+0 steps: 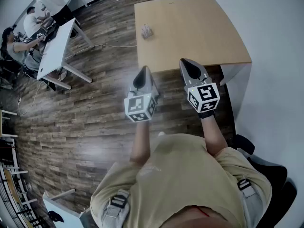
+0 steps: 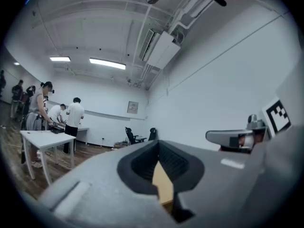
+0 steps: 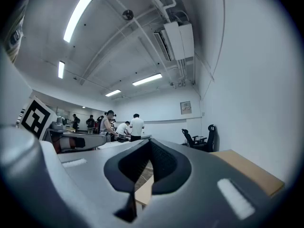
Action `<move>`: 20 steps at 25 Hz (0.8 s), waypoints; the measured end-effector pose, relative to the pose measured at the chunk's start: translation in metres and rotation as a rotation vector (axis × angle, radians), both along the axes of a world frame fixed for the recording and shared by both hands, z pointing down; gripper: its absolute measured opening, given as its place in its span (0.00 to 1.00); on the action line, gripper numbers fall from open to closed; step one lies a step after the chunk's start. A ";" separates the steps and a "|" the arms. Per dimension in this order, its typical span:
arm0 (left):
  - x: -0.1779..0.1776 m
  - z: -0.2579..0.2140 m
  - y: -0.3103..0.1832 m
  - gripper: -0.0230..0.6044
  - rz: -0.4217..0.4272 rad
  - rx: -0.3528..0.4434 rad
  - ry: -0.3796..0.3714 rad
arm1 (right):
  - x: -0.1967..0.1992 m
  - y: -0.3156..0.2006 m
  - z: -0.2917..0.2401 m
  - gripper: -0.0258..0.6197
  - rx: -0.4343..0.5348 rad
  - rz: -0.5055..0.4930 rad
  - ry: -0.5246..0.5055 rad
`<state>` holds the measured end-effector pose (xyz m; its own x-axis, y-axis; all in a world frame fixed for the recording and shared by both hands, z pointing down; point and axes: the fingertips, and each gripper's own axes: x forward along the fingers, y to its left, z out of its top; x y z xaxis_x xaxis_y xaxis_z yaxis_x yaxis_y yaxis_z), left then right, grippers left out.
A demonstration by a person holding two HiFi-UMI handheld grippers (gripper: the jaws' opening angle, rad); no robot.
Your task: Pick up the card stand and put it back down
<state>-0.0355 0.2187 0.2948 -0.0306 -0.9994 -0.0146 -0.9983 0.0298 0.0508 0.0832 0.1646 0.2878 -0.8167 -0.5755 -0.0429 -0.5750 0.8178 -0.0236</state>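
Hovering closed and empty beside the table (image 1: 199, 27), near edge: left gripper (image 1: 141, 76), right gripper (image 1: 191, 69); far left, apparently, card stand (image 1: 147, 31).

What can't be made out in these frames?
- card stand: head view, too small to tell shape or contents.
- Same stand, gripper views: not shown; left gripper and right gripper bodies block most of the table.
- people at white desk: head view, what they handle is too small.
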 end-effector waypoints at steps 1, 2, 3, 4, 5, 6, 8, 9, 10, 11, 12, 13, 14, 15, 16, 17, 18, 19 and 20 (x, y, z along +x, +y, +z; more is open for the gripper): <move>0.007 -0.001 0.000 0.04 0.003 -0.003 0.003 | 0.008 0.001 -0.001 0.05 0.000 -0.002 -0.003; 0.015 -0.001 0.000 0.04 0.005 -0.004 0.006 | 0.015 0.001 -0.002 0.05 -0.001 -0.003 -0.006; 0.022 -0.002 -0.001 0.04 0.007 -0.004 0.006 | 0.022 0.001 -0.003 0.05 -0.001 -0.004 -0.008; 0.029 -0.002 -0.002 0.04 0.007 -0.002 0.001 | 0.030 0.001 -0.002 0.05 -0.002 -0.005 -0.009; 0.037 -0.001 -0.003 0.04 0.006 0.000 -0.007 | 0.037 0.000 0.000 0.05 -0.005 -0.005 -0.011; 0.044 0.000 -0.004 0.04 0.005 0.000 -0.015 | 0.044 0.000 0.002 0.05 -0.010 -0.006 -0.012; 0.061 0.003 -0.003 0.04 0.009 -0.004 -0.019 | 0.059 0.000 0.008 0.05 -0.024 -0.004 -0.020; 0.069 0.004 -0.001 0.04 0.013 -0.004 -0.016 | 0.067 0.002 0.010 0.05 -0.032 -0.002 -0.027; 0.078 0.006 0.002 0.04 0.017 -0.005 -0.014 | 0.075 0.002 0.012 0.05 -0.043 0.003 -0.036; 0.084 0.008 0.006 0.04 0.018 -0.010 -0.015 | 0.081 0.002 0.015 0.05 -0.057 0.009 -0.045; 0.089 0.012 0.009 0.04 0.018 -0.019 -0.018 | 0.086 0.001 0.018 0.05 -0.077 0.015 -0.055; 0.092 0.016 0.011 0.04 0.017 -0.031 -0.020 | 0.088 -0.001 0.022 0.05 -0.100 0.018 -0.066; 0.093 0.020 0.014 0.04 0.014 -0.041 -0.019 | 0.088 -0.001 0.026 0.05 -0.122 0.016 -0.075; 0.092 0.024 0.016 0.04 0.009 -0.050 -0.014 | 0.086 0.001 0.030 0.05 -0.138 0.008 -0.083; 0.091 0.029 0.017 0.04 0.005 -0.057 -0.006 | 0.084 0.004 0.033 0.05 -0.148 -0.002 -0.089; 0.090 0.032 0.017 0.04 0.002 -0.063 0.002 | 0.083 0.007 0.036 0.05 -0.152 -0.012 -0.093; 0.089 0.036 0.015 0.04 0.002 -0.065 0.007 | 0.081 0.009 0.038 0.05 -0.152 -0.021 -0.096; 0.088 0.038 0.011 0.04 0.003 -0.064 0.010 | 0.078 0.009 0.040 0.05 -0.153 -0.027 -0.096; 0.086 0.040 0.005 0.04 0.005 -0.061 0.009 | 0.075 0.007 0.043 0.05 -0.153 -0.032 -0.094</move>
